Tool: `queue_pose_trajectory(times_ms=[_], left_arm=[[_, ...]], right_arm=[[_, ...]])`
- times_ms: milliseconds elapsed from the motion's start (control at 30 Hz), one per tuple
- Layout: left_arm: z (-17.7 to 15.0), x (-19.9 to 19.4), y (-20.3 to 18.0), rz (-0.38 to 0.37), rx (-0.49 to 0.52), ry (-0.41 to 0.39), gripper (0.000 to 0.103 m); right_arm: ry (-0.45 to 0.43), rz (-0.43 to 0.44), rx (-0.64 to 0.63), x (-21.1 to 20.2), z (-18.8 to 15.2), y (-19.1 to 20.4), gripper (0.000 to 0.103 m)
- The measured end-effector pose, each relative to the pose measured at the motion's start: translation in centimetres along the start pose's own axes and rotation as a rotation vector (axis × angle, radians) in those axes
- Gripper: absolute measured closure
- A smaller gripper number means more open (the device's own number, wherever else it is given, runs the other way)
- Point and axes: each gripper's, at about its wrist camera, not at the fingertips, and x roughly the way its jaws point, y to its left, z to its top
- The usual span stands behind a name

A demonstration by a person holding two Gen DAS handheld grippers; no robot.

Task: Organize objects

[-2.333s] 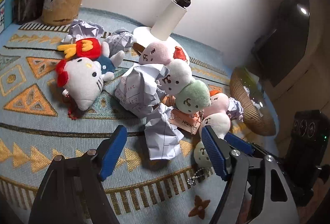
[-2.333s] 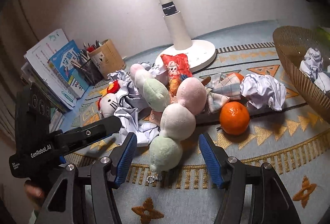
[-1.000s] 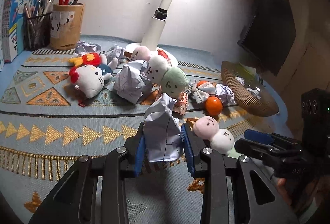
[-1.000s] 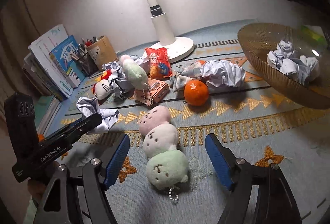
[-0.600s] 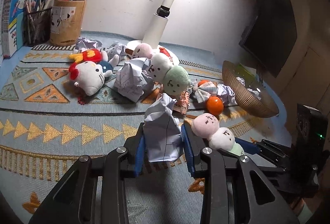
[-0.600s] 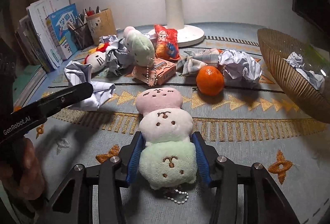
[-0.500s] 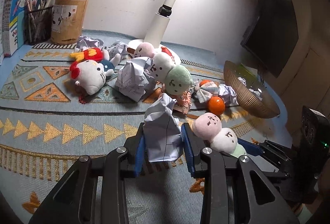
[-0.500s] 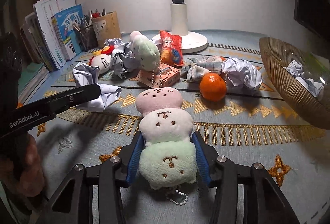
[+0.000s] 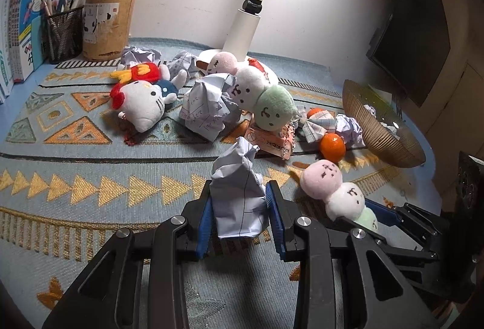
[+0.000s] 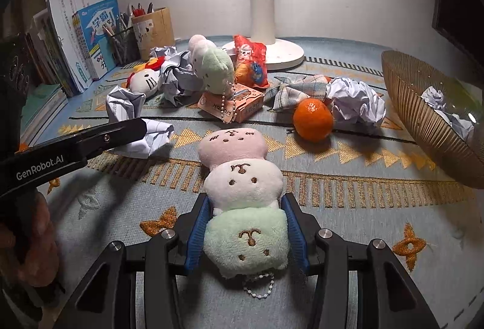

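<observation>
Left tongs [image 9: 240, 215] pinched crumpled paper [image 9: 239, 195] low over worktop [image 9: 90, 208]. Right tongs [image 10: 245, 233] had just closed on green end of three-ball plush [image 10: 242, 195], squeezing it. Risk: plush's free pink end sagged, could drag against orange [image 10: 313, 119]; springy paper could slip before basket [image 10: 429, 123].

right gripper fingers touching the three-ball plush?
Touching. Right wrist view: both blue fingers of the right gripper press the green end of the three-ball plush, squeezing it.

A white lamp [image 10: 262, 26] stands at the rug's [image 10: 348, 208] far edge. Books [image 10: 78, 38] lean left, beside pen cups [image 10: 152, 29]. A monitor [image 9: 414, 35] hangs right.
</observation>
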Motion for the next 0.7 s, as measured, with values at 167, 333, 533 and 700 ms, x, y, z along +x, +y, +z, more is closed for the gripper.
queue_pose_trajectory(times_ms=[167, 333, 533, 700], left_arm=[[0.4, -0.4, -2.4, -0.044, 0.040, 0.009, 0.073], [4.9, -0.4, -11.3, -0.189, 0.177, -0.063, 0.073], [9.9, 4.0, -21.6, -0.340, 0.275, -0.081, 0.073], [11.1, 8.5, -25.2, -0.330, 0.276, -0.029, 0.020]], right_arm=[[-0.069, 0.074, 0.071, -3.2, -1.0, -1.6, 0.056], [-0.174, 0.143, 0.275, -7.8, -1.4, -9.0, 0.056], [-0.380, -0.108, 0.474, -14.4, 1.9, -19.4, 0.055], [-0.332, -0.221, 0.494, -13.0, 4.1, -23.5, 0.050]])
